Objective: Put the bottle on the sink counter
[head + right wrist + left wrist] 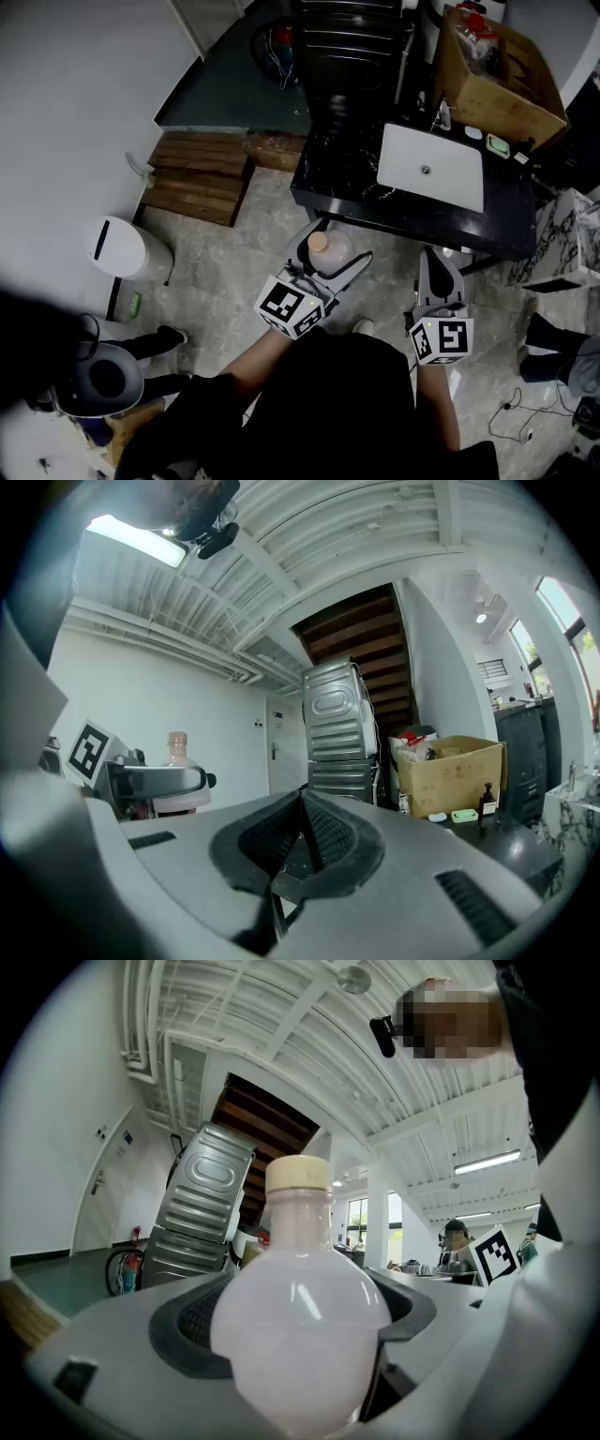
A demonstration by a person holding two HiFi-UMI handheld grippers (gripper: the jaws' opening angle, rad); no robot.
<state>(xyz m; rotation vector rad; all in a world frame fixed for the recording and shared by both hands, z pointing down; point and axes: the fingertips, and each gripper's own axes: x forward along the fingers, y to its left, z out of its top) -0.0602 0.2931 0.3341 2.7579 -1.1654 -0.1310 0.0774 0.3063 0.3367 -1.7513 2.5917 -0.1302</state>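
Observation:
A round pale-pink bottle with a tan cap stands upright between the jaws of my left gripper, which is shut on its wide body. In the left gripper view the bottle fills the middle, with the dark pads pressing on both its sides. It hangs over the floor, just short of the black sink counter and its white basin. My right gripper is to the right, also in front of the counter. Its jaws meet at the tips with nothing between them.
A cardboard box with clutter sits at the counter's far right, with small items beside it. A white bin and wooden boards lie to the left on the stone floor. A stack of grey metal machines stands behind the counter.

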